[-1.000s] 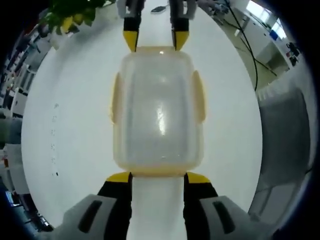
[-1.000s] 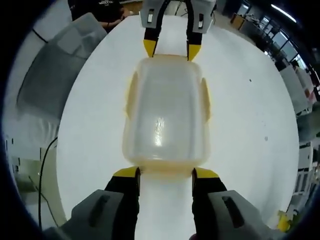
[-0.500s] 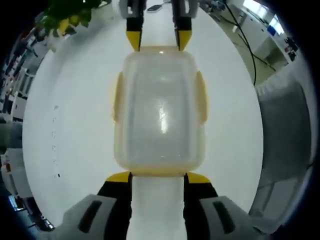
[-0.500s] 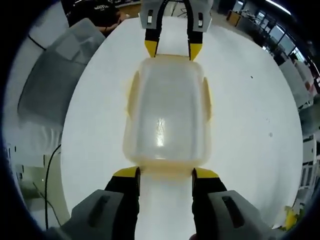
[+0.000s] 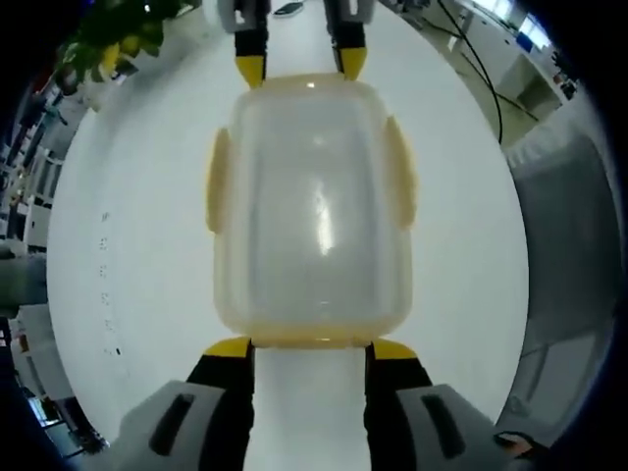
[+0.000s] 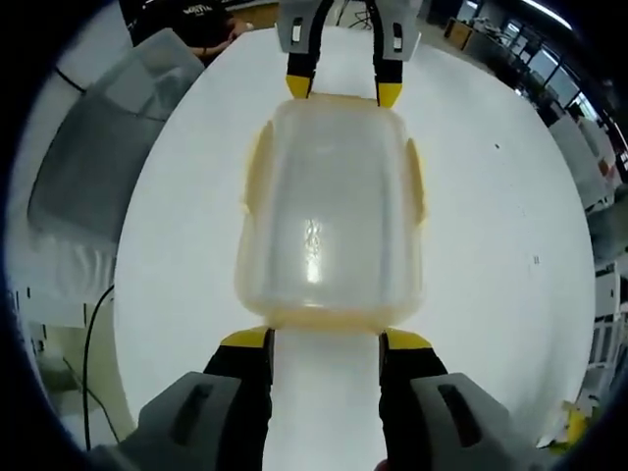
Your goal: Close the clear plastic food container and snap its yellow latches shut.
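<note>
My left gripper [image 5: 309, 345] view catches a leafy plant [image 5: 108, 44] past the white tabletop [image 5: 137, 245]; my right gripper [image 6: 324, 339] view shows a seated person [image 6: 196, 20]. The lidded clear food container [image 5: 312, 211] sits mid-table between both grippers, each with jaws spread, tips at its short ends.

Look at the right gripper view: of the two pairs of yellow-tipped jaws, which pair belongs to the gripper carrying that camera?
The right gripper, whose jaws rise from the bottom edge, at the near end of the food container. The left gripper comes in from the top, at the container's far end.
</note>
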Tool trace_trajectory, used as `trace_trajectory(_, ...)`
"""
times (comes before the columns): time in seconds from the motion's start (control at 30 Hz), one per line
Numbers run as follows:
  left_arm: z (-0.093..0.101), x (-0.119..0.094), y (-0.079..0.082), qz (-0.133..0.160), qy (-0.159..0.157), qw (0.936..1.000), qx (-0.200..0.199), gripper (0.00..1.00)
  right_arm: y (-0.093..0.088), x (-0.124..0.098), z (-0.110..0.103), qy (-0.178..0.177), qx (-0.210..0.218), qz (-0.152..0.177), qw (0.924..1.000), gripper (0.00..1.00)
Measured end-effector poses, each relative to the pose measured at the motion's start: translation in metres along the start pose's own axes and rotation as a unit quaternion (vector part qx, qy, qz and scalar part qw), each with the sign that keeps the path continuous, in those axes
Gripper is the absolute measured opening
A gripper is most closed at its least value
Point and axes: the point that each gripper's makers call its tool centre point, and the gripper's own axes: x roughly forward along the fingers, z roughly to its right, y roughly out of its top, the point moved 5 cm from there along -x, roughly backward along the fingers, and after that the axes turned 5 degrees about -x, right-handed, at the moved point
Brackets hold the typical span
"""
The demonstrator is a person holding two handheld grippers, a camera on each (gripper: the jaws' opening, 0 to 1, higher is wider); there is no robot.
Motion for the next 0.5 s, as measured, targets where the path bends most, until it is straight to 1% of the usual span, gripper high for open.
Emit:
trace_trajectory(0.07,0.003,0.003,-0.014,-0.023,-0.012,0.9991,-0.034,0.36,-0.012,0.008,-0.005,0.007,0.010,-0.017,0.9998,0.37)
trace_trajectory(0.1,0.003,0.005,-0.018,-0.022,-0.013,0.9987,-0.044,0.37,-0.017,0.010,-0.005,0.005,0.018,-0.023,0.9996,0.37)
trace_trajectory(0.13,0.003,0.006,-0.025,-0.022,-0.016,0.9966,-0.078,0.38,-0.022,0.012,-0.006,0.003,0.033,-0.029,0.9990,0.37)
trace_trajectory(0.17,0.004,0.007,-0.028,-0.015,-0.021,0.9941,-0.106,0.38,-0.027,0.013,-0.007,0.001,0.052,-0.033,0.9981,0.37)
trace_trajectory(0.2,0.004,0.007,-0.032,-0.005,-0.027,0.9903,-0.136,0.38,-0.034,0.014,-0.006,-0.003,0.077,-0.033,0.9965,0.37)
trace_trajectory(0.23,0.005,0.006,-0.036,0.011,-0.035,0.9838,-0.176,0.38,-0.038,0.014,-0.005,-0.009,0.092,-0.030,0.9953,0.36)
trace_trajectory(0.27,0.005,0.006,-0.039,0.024,-0.039,0.9784,-0.202,0.38,-0.041,0.013,-0.003,-0.016,0.110,-0.025,0.9935,0.34)
trace_trajectory(0.3,0.005,0.003,-0.043,0.041,-0.047,0.9682,-0.242,0.38,-0.045,0.010,-0.004,-0.018,0.141,-0.016,0.9897,0.31)
trace_trajectory(0.33,0.004,0.001,-0.045,0.050,-0.051,0.9602,-0.270,0.37,-0.047,0.007,-0.004,-0.016,0.153,-0.011,0.9881,0.29)
trace_trajectory(0.37,0.006,-0.004,-0.048,0.063,-0.060,0.9484,-0.305,0.36,-0.051,0.003,-0.003,-0.021,0.177,-0.005,0.9840,0.28)
trace_trajectory(0.4,0.005,-0.007,-0.048,0.076,-0.065,0.9433,-0.316,0.33,-0.052,-0.001,-0.002,-0.025,0.191,-0.001,0.9813,0.28)
trace_trajectory(0.43,0.005,-0.012,-0.049,0.094,-0.068,0.9360,-0.332,0.30,-0.054,-0.007,0.000,-0.032,0.205,0.006,0.9782,0.28)
trace_trajectory(0.47,0.004,-0.016,-0.048,0.100,-0.068,0.9306,-0.346,0.27,-0.055,-0.011,0.002,-0.037,0.217,0.010,0.9754,0.28)
trace_trajectory(0.5,0.005,-0.021,-0.049,0.102,-0.072,0.9229,-0.364,0.27,-0.054,-0.017,0.003,-0.041,0.235,0.020,0.9709,0.28)
